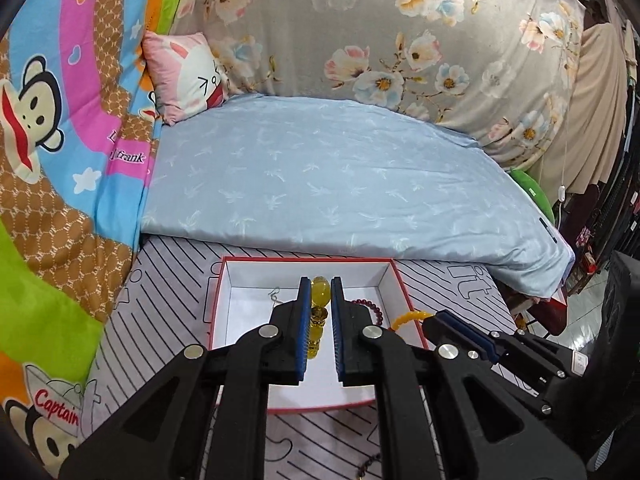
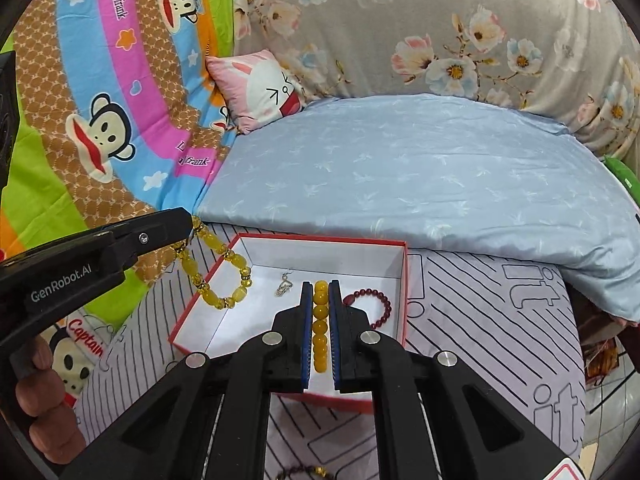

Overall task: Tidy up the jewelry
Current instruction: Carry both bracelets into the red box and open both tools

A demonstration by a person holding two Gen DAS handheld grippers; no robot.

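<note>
A red box with a white inside (image 1: 236,312) (image 2: 360,258) lies on the striped sheet. My left gripper (image 1: 320,284) is shut on a bracelet of large clear-yellow beads (image 1: 320,300), which hangs over the box's left wall in the right wrist view (image 2: 216,276). My right gripper (image 2: 320,286) is shut on a bracelet of amber-yellow beads (image 2: 320,332) above the box; it shows at the right of the left wrist view (image 1: 408,317). A dark red bead bracelet (image 2: 380,304) (image 1: 370,307) and a small silver pendant (image 2: 284,285) (image 1: 273,294) lie in the box.
A light blue folded quilt (image 1: 340,176) lies behind the box. A cartoon-print blanket (image 2: 100,120) is at the left, a floral cover (image 1: 360,20) at the back, with a pink pillow (image 2: 260,88). Another dark bead bracelet (image 2: 304,471) lies on the sheet near me.
</note>
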